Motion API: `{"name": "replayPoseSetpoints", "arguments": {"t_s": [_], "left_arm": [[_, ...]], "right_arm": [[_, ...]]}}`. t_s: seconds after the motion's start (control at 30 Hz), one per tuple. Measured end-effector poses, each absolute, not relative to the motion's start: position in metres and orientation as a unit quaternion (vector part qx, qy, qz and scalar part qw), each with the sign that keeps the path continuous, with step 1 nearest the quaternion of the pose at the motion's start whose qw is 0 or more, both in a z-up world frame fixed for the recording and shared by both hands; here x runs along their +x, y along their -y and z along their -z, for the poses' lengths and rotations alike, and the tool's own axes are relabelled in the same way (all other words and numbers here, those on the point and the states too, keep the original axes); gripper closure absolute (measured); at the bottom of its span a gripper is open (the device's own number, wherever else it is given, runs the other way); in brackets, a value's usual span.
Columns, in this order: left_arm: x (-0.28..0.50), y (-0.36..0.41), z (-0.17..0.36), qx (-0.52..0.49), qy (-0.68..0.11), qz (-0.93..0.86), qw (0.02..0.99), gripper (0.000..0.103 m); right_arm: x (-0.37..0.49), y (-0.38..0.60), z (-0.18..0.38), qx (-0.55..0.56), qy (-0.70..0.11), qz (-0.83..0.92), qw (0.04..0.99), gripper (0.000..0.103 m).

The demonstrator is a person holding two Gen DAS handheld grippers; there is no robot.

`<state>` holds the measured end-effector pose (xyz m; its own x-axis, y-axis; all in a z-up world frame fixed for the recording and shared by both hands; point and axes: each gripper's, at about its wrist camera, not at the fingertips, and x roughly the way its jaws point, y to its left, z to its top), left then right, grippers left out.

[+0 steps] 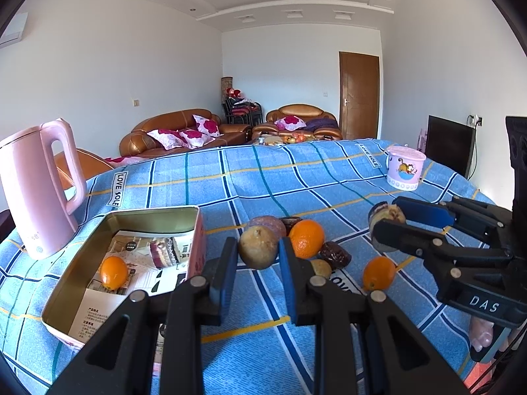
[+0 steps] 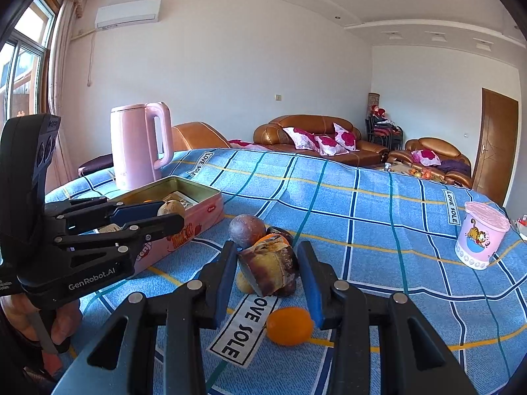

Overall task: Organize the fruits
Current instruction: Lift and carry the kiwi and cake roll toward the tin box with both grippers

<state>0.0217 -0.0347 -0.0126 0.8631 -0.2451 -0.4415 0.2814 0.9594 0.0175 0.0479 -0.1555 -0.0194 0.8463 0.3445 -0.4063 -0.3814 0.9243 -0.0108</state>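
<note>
A tan round fruit (image 1: 258,247) is being gripped at frame centre by the left gripper (image 1: 258,263). A mottled brown fruit (image 2: 268,268) is being clamped centrally by the right gripper (image 2: 268,273), above the blue cloth (image 2: 362,217).

Probably living room (leather sofas (image 1: 184,131))

White walls around me. Brown leather sofa (image 2: 316,138) with pink-flowered cushions (image 1: 194,133), armchair (image 1: 301,117), wooden door (image 1: 359,95), window (image 2: 23,75) left, recessed ceiling lights, wall air conditioner (image 2: 128,14).
</note>
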Motion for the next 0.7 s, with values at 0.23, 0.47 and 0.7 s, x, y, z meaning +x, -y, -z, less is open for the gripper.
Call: {"name": "replayPoseSetpoints", "arguments": {"t_s": [0.23, 0.47, 0.7], "left_arm": [[0.017, 0.031, 0.011, 0.035, -0.212, 0.131, 0.968, 0.076], [0.014, 0.03, 0.009, 0.032, -0.203, 0.128, 0.97, 0.076], [0.009, 0.031, 0.008, 0.034, -0.189, 0.125, 0.973, 0.076]], "right_arm": [[0.044, 0.158, 0.018, -0.039, -0.191, -0.186, 0.963, 0.063], [0.041, 0.161, 0.016, -0.035, -0.18, -0.184, 0.966, 0.063], [0.036, 0.161, 0.015, -0.036, -0.167, -0.182, 0.968, 0.063]]}}
